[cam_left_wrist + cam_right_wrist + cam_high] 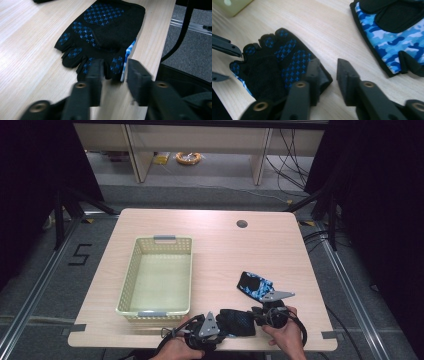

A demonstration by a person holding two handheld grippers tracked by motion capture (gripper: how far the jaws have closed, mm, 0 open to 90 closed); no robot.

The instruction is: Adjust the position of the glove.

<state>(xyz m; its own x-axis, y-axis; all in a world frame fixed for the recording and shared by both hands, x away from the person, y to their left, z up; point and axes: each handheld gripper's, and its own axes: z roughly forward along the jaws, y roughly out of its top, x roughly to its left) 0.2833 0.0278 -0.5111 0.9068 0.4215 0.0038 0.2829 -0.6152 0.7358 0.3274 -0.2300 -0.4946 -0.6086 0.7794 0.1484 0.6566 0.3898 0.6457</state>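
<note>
A black fingerless glove (237, 321) with blue grip dots lies palm up at the table's near edge, between my two grippers. In the left gripper view the glove (105, 30) has its finger stubs toward my left gripper (115, 75). That gripper's jaws stand apart around one stub and do not press on it. My right gripper (329, 75) is open at the cuff end of the glove (277, 65), with one jaw over the cuff edge and bare table in the gap. A second glove (255, 286), blue camouflage, lies farther out to the right (392, 32).
A pale yellow basket (160, 240) with nothing in it stands on the left half of the table. A round cable hole (242, 224) sits near the far edge. The near table edge (150, 50) runs right beside the black glove.
</note>
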